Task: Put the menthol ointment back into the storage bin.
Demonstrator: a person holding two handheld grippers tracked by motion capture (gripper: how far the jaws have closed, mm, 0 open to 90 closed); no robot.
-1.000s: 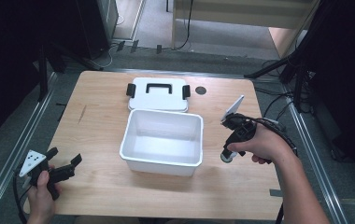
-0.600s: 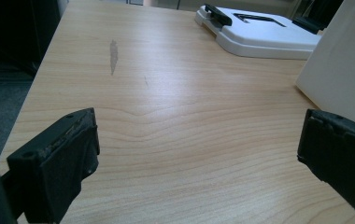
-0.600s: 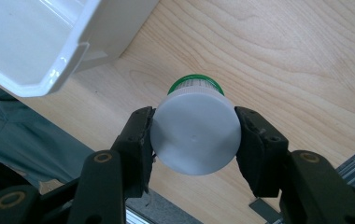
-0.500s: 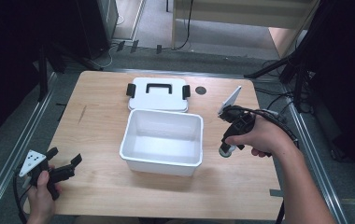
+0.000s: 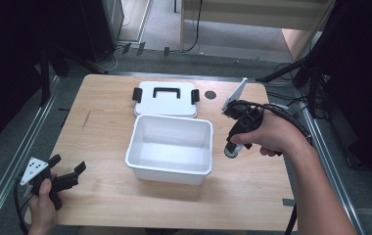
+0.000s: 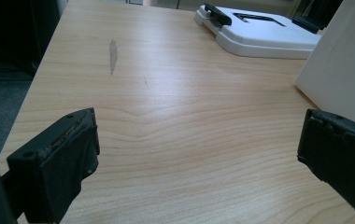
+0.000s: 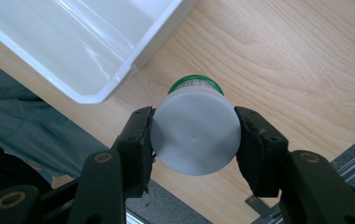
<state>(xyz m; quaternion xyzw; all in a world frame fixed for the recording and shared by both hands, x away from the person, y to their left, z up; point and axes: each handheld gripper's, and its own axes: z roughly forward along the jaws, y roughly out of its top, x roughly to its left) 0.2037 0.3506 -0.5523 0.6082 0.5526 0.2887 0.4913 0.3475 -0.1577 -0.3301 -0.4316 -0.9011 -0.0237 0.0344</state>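
A small jar [image 7: 195,135] with a grey-white cap and green band hangs clamped, lifted above the desk [image 7: 278,56], just beside the white tub [image 7: 87,42].

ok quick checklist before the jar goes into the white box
1. Grip: right gripper shut on the small white-capped jar with green band, pads on both sides: ok.
2. Jar off the wooden table: ok, it hangs beside the bin.
3. Open white plastic bin free inside: ok.
4. White lid with black handle and clips out of the way, flat behind the bin: ok.
5. Left gripper open, apart from the bin: ok.
6. Jar cap tight: cannot tell.
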